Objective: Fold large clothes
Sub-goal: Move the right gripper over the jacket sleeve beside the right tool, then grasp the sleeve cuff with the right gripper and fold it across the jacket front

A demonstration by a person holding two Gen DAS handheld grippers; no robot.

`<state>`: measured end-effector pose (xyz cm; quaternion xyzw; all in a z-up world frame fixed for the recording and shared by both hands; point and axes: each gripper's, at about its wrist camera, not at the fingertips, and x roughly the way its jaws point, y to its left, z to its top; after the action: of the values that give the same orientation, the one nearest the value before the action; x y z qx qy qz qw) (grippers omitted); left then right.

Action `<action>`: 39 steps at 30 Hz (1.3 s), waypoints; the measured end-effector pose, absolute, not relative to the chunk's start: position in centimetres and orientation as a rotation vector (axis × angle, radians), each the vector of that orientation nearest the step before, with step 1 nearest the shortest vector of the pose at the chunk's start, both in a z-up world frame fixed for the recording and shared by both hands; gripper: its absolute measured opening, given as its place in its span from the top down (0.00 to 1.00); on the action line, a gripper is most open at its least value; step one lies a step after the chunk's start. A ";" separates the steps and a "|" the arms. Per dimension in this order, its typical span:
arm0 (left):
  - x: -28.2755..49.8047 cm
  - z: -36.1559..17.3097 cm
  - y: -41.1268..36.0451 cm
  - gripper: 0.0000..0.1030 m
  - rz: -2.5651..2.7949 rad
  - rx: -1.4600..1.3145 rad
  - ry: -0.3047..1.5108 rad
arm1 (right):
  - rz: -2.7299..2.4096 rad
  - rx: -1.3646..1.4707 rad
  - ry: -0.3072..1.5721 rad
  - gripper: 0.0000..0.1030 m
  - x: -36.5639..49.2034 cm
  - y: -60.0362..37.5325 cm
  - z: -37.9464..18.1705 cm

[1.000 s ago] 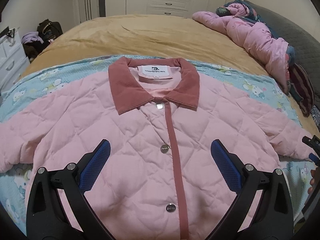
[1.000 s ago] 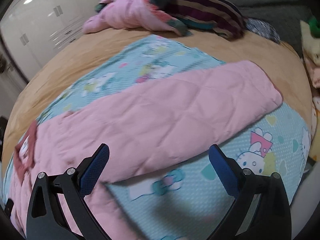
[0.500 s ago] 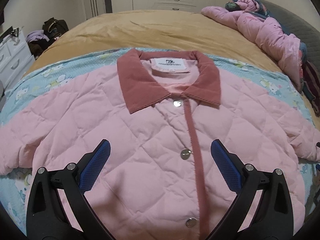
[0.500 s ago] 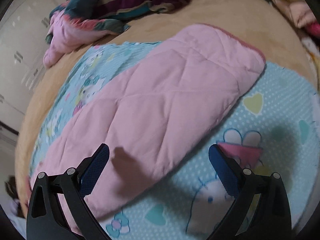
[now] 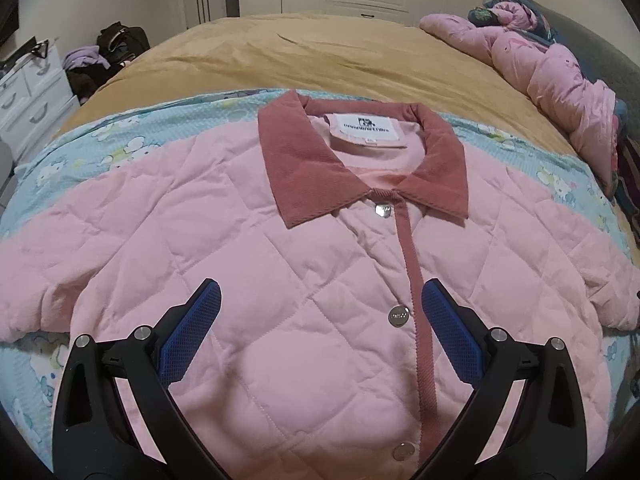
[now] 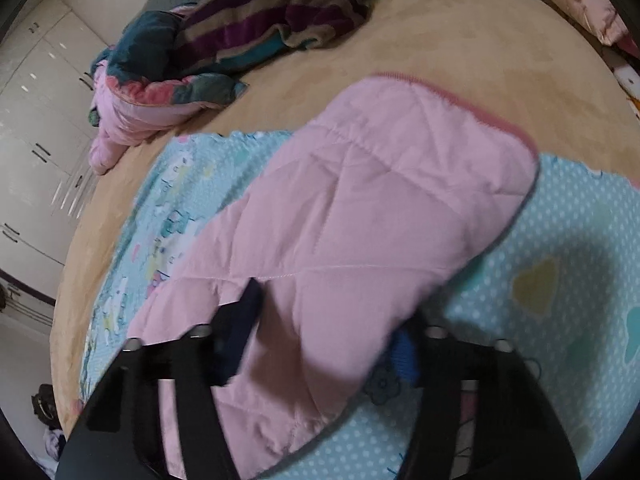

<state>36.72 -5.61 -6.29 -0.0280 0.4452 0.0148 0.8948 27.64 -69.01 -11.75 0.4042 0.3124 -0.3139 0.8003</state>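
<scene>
Step one, sleeve fold: right gripper [image 6: 320,344] has just been closing on pink quilted jacket's [image 5: 280,280] sleeve [image 6: 360,220]; left gripper [image 5: 320,320] hovers w/ jaws apart; next, carry sleeve across chest.

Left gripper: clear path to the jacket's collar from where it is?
Probably yes. The left gripper hangs open over the jacket front, and the collar lies flat and uncovered straight ahead; only quilted fabric and a snap button lie between.
</scene>
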 end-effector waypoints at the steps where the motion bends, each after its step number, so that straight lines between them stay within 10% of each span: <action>1: 36.7 -6.1 -5.5 0.09 0.031 -0.062 0.918 | -0.657 0.835 0.650 0.61 27.6 -68.8 -11.0; 13: 36.3 -3.3 -3.9 0.09 0.027 -0.123 0.892 | -0.480 0.691 0.501 0.82 28.0 -65.3 -3.3; 39: 35.2 0.3 0.9 0.09 -0.062 -0.332 0.842 | 0.116 0.329 0.463 0.84 32.7 -38.3 7.0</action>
<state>35.21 0.93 0.33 -0.1605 0.4069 -0.0298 0.8988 32.73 -38.26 6.97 0.1623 0.2283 0.0570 0.9583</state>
